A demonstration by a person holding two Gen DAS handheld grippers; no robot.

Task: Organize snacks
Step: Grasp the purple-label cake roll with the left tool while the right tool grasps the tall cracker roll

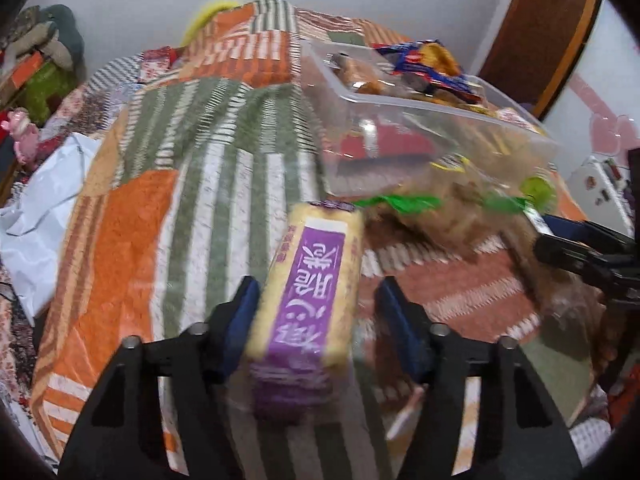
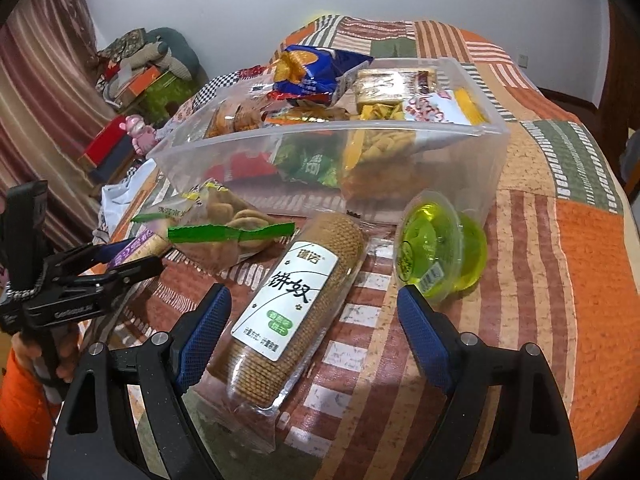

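My left gripper (image 1: 316, 300) has its jaws either side of a yellow biscuit pack with a purple label (image 1: 310, 280); the left pad touches it, the right pad stands apart, and the view is blurred. My right gripper (image 2: 314, 312) is open around a brown biscuit roll with a white label (image 2: 296, 300) lying on the quilt. A clear plastic bin (image 2: 492, 140) full of snack packs stands behind. A green jelly cup (image 2: 440, 244) lies on its side to the right. A clear bag of cookies with a green strip (image 2: 228, 224) lies to the left.
The snacks rest on an orange, green and white patchwork quilt (image 2: 580, 260). The left gripper shows in the right wrist view (image 2: 132, 258) at the left edge. White plastic bags (image 1: 40, 220), boxes and a pink toy (image 2: 140, 132) lie beyond the left side.
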